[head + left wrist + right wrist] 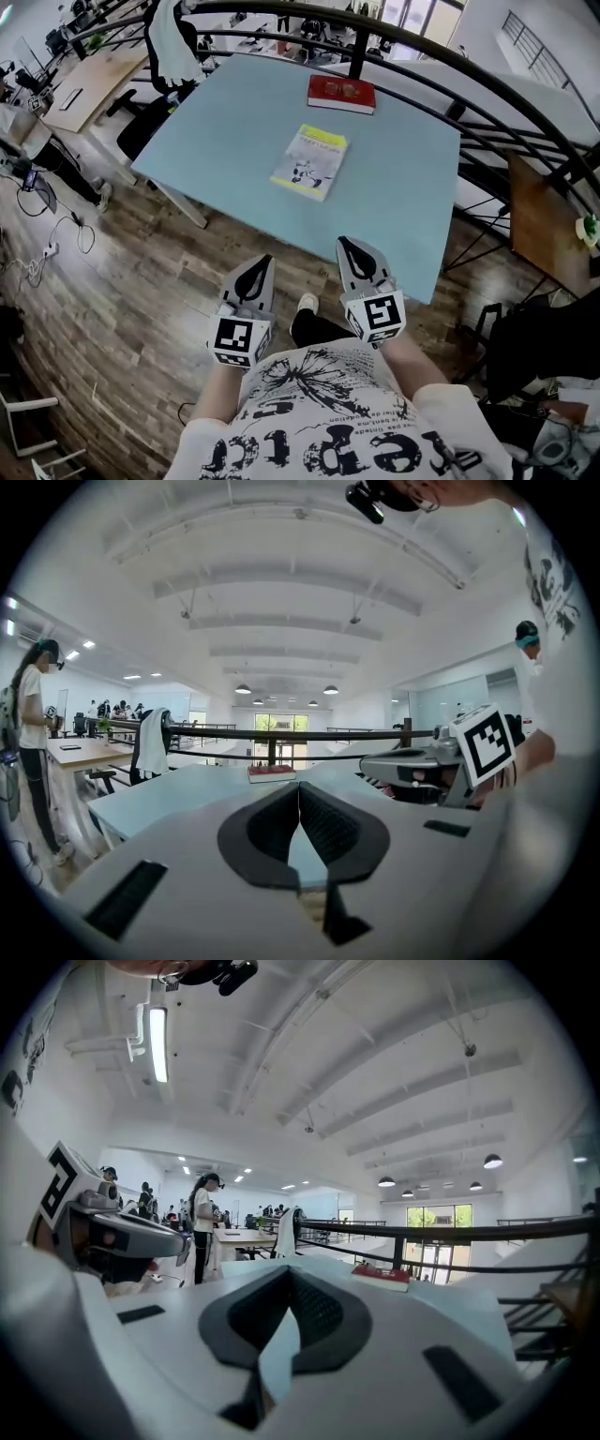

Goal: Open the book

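Head view: nearer book (310,161) lies well ahead of both jaws.

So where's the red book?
In the head view the red book lies at the far edge of the table, beside the black railing, beyond the yellow book.

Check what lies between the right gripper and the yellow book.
Nothing: in the head view, only bare table separates the right gripper from the yellow book.

A book (310,162) lies mid-table (216,150), with a second book (341,94) behind it at the far edge and a railing (412,52) beyond. The left gripper (265,261) and right gripper (346,243) are side by side before the near edge.
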Demonstrator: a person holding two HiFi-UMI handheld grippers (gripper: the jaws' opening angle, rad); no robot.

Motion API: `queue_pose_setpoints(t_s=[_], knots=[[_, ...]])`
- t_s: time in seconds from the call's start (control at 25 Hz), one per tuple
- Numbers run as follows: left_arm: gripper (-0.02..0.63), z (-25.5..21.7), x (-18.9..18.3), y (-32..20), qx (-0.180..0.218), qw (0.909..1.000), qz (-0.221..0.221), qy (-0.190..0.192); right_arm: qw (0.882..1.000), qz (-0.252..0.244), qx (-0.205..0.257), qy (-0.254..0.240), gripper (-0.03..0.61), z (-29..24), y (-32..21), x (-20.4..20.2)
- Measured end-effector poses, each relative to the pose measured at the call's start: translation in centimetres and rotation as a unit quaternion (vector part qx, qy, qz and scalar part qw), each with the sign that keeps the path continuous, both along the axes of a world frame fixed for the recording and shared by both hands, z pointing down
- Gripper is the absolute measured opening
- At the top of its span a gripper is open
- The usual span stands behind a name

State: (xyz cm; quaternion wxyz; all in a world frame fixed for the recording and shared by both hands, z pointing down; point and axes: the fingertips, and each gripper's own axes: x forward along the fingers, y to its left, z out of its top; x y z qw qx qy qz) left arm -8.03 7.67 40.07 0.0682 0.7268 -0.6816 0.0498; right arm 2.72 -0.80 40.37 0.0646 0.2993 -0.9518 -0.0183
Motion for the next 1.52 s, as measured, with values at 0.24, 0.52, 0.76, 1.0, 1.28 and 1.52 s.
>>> queue_pose_setpoints(t_s=[0.24,0.52,0.76,1.0,1.28,1.52], knots=[[0.018,-0.7,-2.8,-11.6,-0.006,0.9995,0.031,-0.010,0.999,0.041,-0.001,0.001,0.011,-1.1,-10.8,-1.6],[0.018,2.3,-3.2,-21.6,-0.060,0.9948,0.082,-0.010,0.997,0.076,-0.024,0.013,0.011,0.2,-19.1,-1.7],[0.018,4.8,-1.9,-26.7,-0.094,0.9865,0.134,-0.010,0.991,0.122,-0.050,0.019,0.011,2.0,-22.3,-0.6],[0.018,9.3,-0.9,-30.5,-0.167,0.9629,0.212,-0.003,0.981,0.176,-0.075,0.028,0.011,3.7,-24.7,0.1],[0.147,16.6,-0.5,-31.5,-0.271,0.9104,0.312,-0.018,0.960,0.253,-0.109,0.044,0.011,6.0,-25.0,-0.8],[0.195,21.8,-0.2,-32.4,-0.325,0.8784,0.346,-0.052,0.944,0.300,-0.127,0.044,0.011,7.2,-24.7,-1.6]])
